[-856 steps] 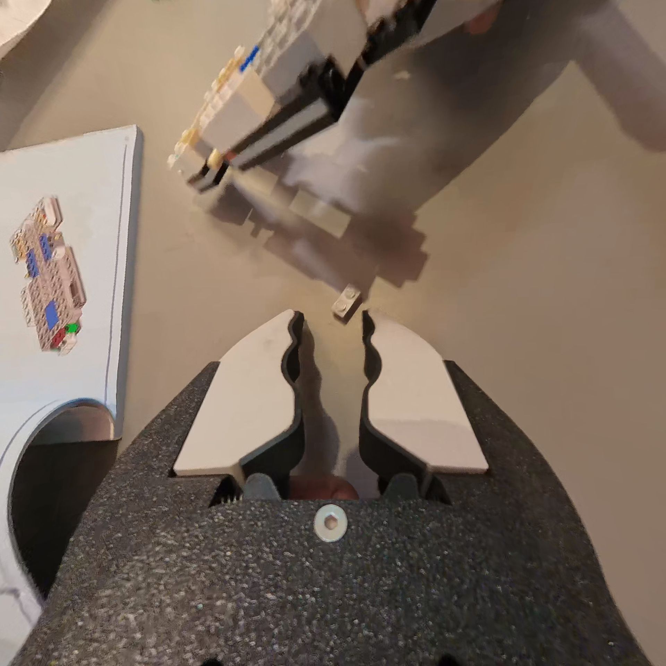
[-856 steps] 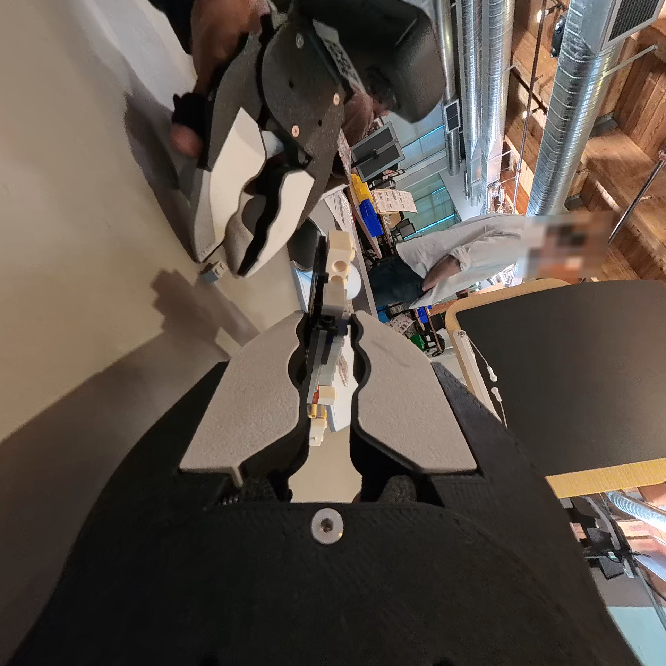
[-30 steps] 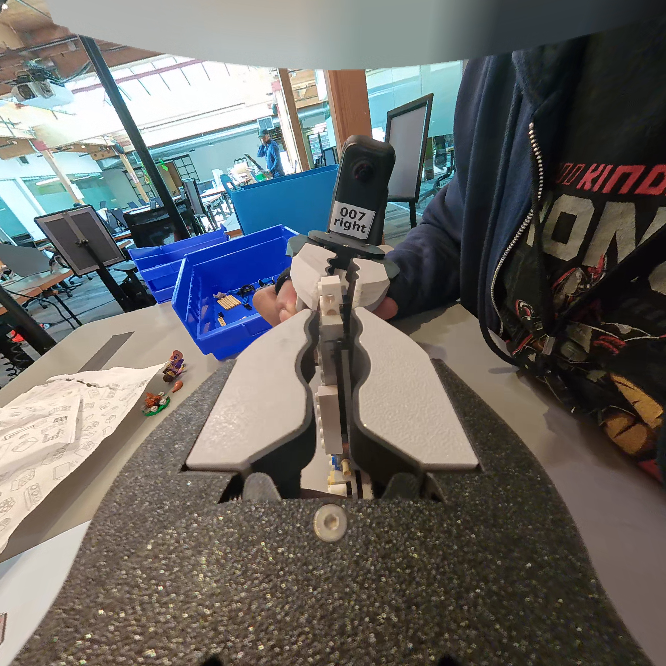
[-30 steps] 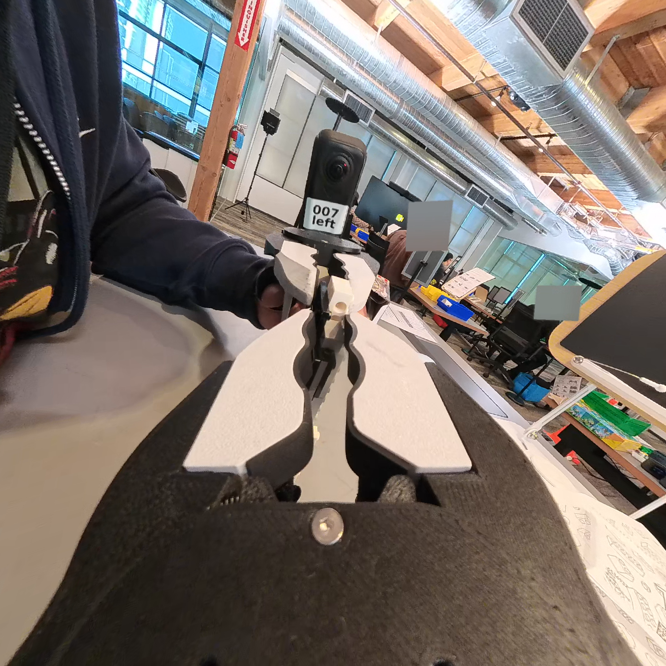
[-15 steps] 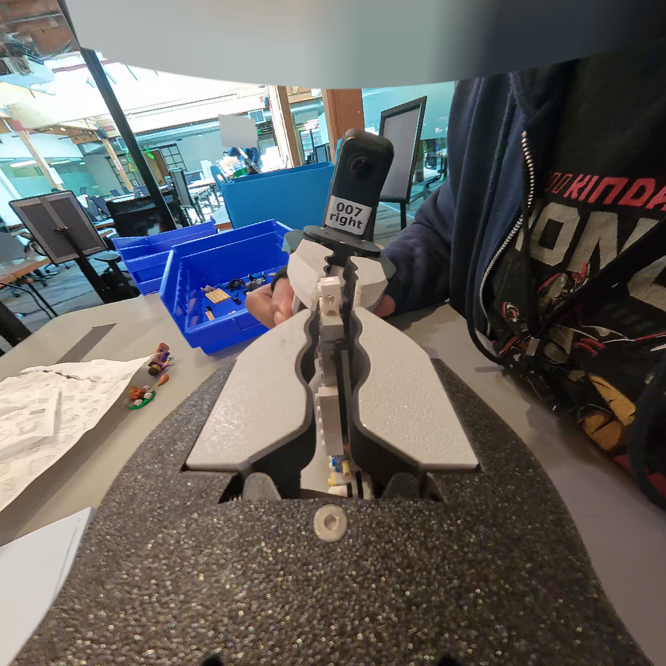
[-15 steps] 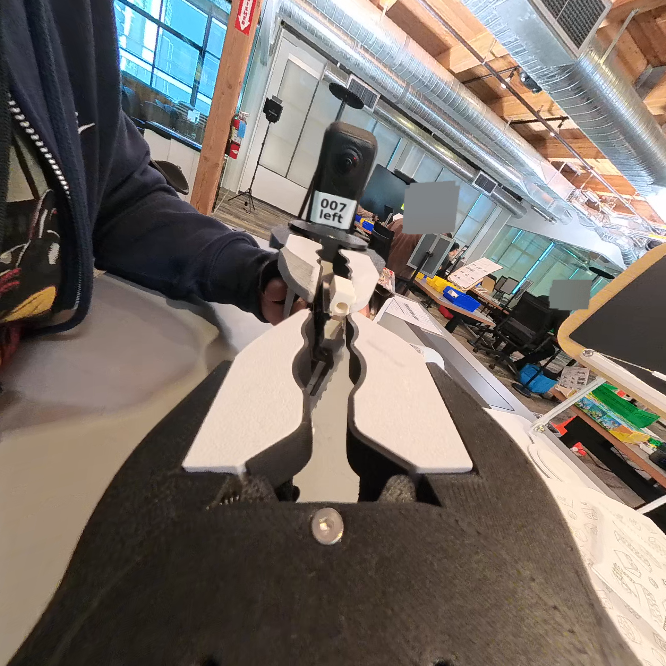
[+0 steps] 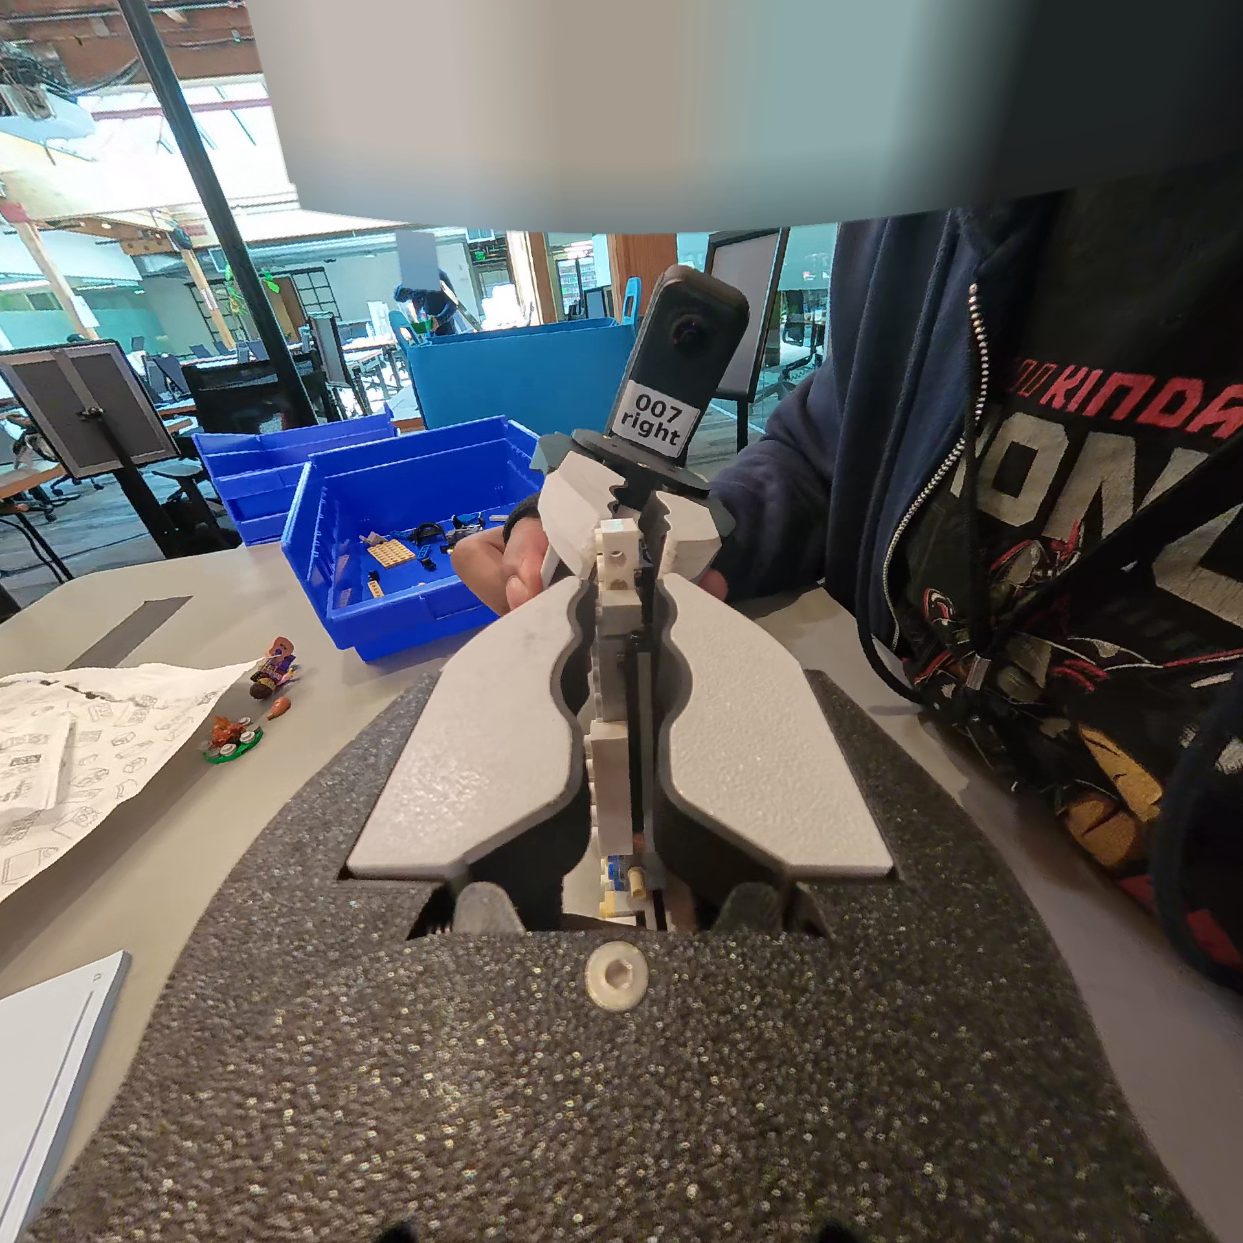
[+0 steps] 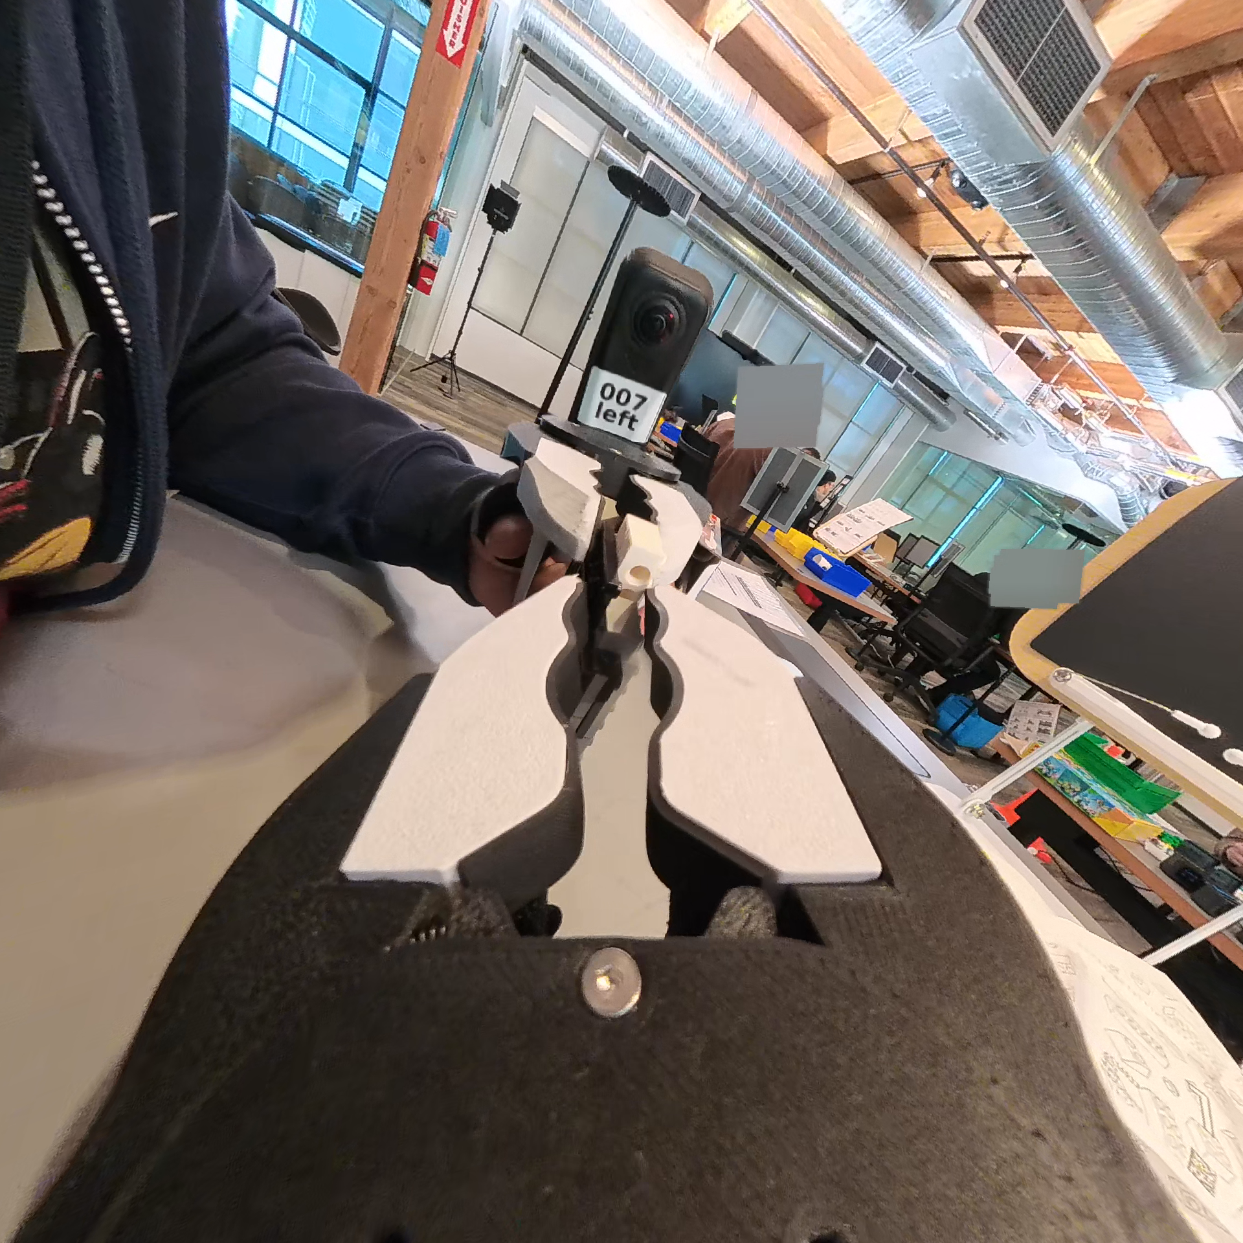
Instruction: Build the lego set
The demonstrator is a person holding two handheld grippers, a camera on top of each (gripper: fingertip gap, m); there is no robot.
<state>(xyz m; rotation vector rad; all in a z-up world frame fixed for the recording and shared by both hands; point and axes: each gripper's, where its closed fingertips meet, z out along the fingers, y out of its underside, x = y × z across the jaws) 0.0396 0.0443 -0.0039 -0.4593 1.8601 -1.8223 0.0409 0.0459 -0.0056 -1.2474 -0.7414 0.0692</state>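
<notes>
My two grippers face each other above the grey table (image 7: 168,874) and share one brick model. In the left wrist view, my left gripper (image 7: 622,595) is shut on the model (image 7: 613,773), a long flat build of white, grey and black bricks that runs back between its fingers. The model's far end, a white brick with a hole (image 7: 619,548), sits in the right gripper (image 7: 629,531). In the right wrist view, my right gripper (image 8: 612,595) is shut on the model's black and cream end (image 8: 637,561). The left gripper (image 8: 609,521) grips it from the other side.
Two blue bins (image 7: 403,538) with several loose parts stand at the back left. A printed sheet (image 7: 81,753), a minifigure (image 7: 272,672), a small green build (image 7: 232,740) and a booklet (image 7: 40,1049) lie to the left. A person in a dark hoodie (image 7: 1009,538) sits to the right. My two grippers' fingertips are within a few centimetres of each other.
Long ago my left gripper was open over a small grey brick while the right held the model alone. Over the last second both grips hold and the views only shift slightly.
</notes>
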